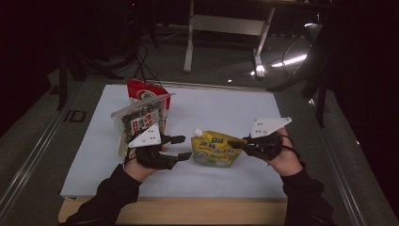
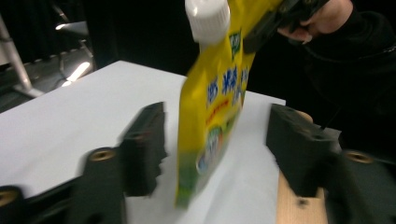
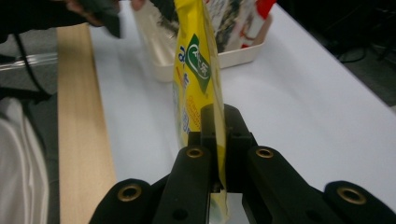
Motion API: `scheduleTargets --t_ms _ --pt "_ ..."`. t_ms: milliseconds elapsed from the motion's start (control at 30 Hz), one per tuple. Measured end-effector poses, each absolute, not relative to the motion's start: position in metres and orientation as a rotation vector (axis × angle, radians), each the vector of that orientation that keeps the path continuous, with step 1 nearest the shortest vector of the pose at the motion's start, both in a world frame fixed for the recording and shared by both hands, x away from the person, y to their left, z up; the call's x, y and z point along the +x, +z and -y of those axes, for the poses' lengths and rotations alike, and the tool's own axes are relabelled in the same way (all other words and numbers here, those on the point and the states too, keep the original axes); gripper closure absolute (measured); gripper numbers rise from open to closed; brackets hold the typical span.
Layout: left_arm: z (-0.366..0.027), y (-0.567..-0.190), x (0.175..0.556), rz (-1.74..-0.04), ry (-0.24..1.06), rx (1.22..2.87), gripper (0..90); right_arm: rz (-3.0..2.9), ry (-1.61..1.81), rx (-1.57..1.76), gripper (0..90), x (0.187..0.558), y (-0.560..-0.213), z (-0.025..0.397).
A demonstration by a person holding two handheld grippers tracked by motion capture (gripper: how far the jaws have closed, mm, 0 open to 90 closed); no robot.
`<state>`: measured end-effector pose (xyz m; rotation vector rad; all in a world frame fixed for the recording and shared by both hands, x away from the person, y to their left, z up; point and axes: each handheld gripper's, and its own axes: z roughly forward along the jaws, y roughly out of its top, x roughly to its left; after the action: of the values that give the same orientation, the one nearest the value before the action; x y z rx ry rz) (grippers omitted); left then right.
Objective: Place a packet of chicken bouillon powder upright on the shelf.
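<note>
- Left gripper [image 1: 181, 147] sits low over the left-centre of the table, jaws spread wide, one above the other in the high view, pointing across toward the other hand
- In the left gripper view both black jaws stand well apart, nothing pressed between them
- Left hand [image 1: 147, 159] wraps the handle from below, dark sleeve running in from the bottom edge
- Right gripper [image 1: 236, 142] points inward from the right, jaws pinched tight together
- Right hand [image 1: 281, 151] grips behind it, wrist bent slightly, sleeve angling in from the lower right
- The two grippers face each other, near but apart
</note>
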<state>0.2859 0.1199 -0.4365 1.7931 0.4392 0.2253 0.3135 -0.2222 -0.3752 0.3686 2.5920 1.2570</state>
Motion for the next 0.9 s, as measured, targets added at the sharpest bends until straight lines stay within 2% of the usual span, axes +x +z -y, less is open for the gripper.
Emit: scheduleTargets --t_ms 33,100,333,467,900 --pt "-0.123 -0.437 0.283 -0.435 0.206 1.796 33.7 -2.585 1.257 0.368 90.0 0.314 -0.373 0.222" --pt "-0.124 -0.44 0.277 -0.456 0.234 1.802 18.7 -2.571 1.267 0.367 90.0 0.316 -0.367 0.222" --pt "-0.123 -0.459 0.255 -0.453 0.232 1.838 7.8 -2.546 1.287 0.328 90.0 0.32 -0.353 0.206" --pt "-0.118 -0.474 0.245 -0.439 0.199 1.88 7.7 -2.546 1.292 0.303 90.0 0.322 -0.348 0.196" --pt "-0.095 -0.52 0.232 -0.409 0.086 1.946 7.7 -2.57 1.413 0.112 90.0 0.332 -0.333 0.123"
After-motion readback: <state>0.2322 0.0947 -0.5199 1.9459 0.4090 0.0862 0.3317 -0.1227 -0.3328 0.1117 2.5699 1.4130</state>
